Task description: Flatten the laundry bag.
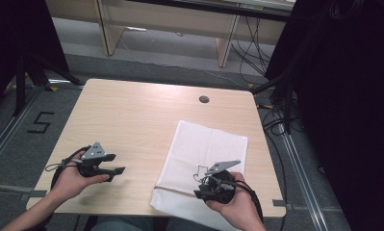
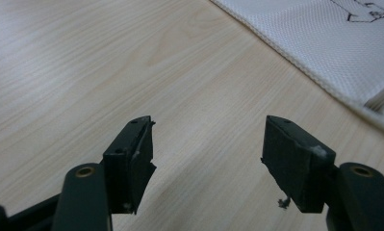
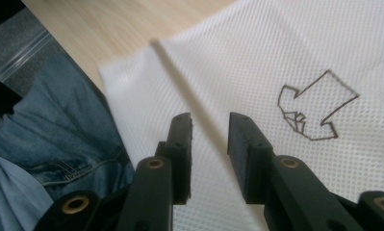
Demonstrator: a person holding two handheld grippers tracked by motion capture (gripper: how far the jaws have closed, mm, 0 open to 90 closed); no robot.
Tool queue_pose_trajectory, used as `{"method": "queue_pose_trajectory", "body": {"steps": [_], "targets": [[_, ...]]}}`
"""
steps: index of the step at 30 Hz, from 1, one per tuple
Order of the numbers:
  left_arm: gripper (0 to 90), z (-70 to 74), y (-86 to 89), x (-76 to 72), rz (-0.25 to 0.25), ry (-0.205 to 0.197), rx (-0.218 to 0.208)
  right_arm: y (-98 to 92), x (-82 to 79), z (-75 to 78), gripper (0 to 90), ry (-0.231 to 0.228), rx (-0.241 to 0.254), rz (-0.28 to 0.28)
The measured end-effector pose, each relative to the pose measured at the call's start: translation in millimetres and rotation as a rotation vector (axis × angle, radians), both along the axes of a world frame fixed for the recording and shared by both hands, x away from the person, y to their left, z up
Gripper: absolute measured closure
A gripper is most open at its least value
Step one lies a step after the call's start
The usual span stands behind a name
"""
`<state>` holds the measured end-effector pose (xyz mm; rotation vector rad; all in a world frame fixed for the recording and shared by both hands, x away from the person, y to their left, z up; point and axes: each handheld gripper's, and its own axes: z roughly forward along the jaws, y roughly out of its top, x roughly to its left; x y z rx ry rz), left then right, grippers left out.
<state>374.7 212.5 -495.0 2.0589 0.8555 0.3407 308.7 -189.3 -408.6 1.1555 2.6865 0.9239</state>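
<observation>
White mesh cloth with a black arrow outline (image 1: 204, 159) lies at the worktop's (image 1: 132, 120) five o'clock, draping off the near edge. Right tool (image 3: 210, 144) hovers over it, jaws part-open, empty. Left tool (image 2: 206, 159) wide open, empty. Risk: the overhang could drag the cloth off.

Grey carpet floor (image 1: 146, 65), black curtains (image 1: 353, 96), wooden furniture (image 1: 165, 21) behind.

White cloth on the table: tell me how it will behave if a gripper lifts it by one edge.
Probably floppy: the cloth lies flat and its near edge droops over the table edge. Likely light, being thin mesh weave. It may slide on the smooth wood when pushed.
</observation>
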Motion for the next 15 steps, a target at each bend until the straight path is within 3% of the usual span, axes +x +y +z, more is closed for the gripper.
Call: {"method": "queue_pose_trajectory", "body": {"steps": [1,2,4,6,8,9,10,11,12,13,15], "targets": [[35.0,0.3,0.4,0.3,-0.006,-0.007,0.007,0.2,-1.4,4.5,71.3,0.015,0.001,-0.019],[35.1,0.1,0.0,-0.1,-0.001,-0.002,0.001,-0.1,-0.3,5.0,71.6,-0.006,0.006,-0.020],[35.1,1.3,0.8,0.2,-0.017,-0.003,0.013,-2.0,2.7,6.1,72.2,0.003,0.001,-0.042],[35.5,0.3,-1.8,-1.2,0.002,0.000,-0.017,-9.0,12.1,0.0,74.6,0.015,-0.030,-0.066],[36.7,1.2,-2.5,-1.9,-0.006,-0.005,-0.011,-10.9,14.6,-2.5,75.3,0.021,-0.036,-0.076],[36.7,0.5,-4.9,-2.6,-0.010,0.013,-0.033,-13.8,18.0,-5.8,76.8,0.033,-0.051,-0.086],[40.2,0.8,-8.6,-3.9,-0.035,0.027,-0.037,-21.3,25.2,-15.5,81.7,0.037,-0.086,-0.109],[42.6,0.8,-8.6,-3.9,-0.035,0.027,-0.037,-21.3,25.2,-15.5,81.7,0.037,-0.086,-0.109],[42.6,1.7,-12.1,-4.8,-0.066,0.030,-0.037,-24.5,28.5,-19.3,83.2,0.028,-0.100,-0.108],[52.2,3.1,-18.7,-7.5,-0.079,0.043,-0.027,-33.2,35.0,-29.1,88.0,0.050,-0.144,-0.138],[57.6,4.8,-23.5,-9.0,-0.100,0.031,-0.006,-35.6,36.9,-32.3,88.6,0.070,-0.151,-0.163]]}}
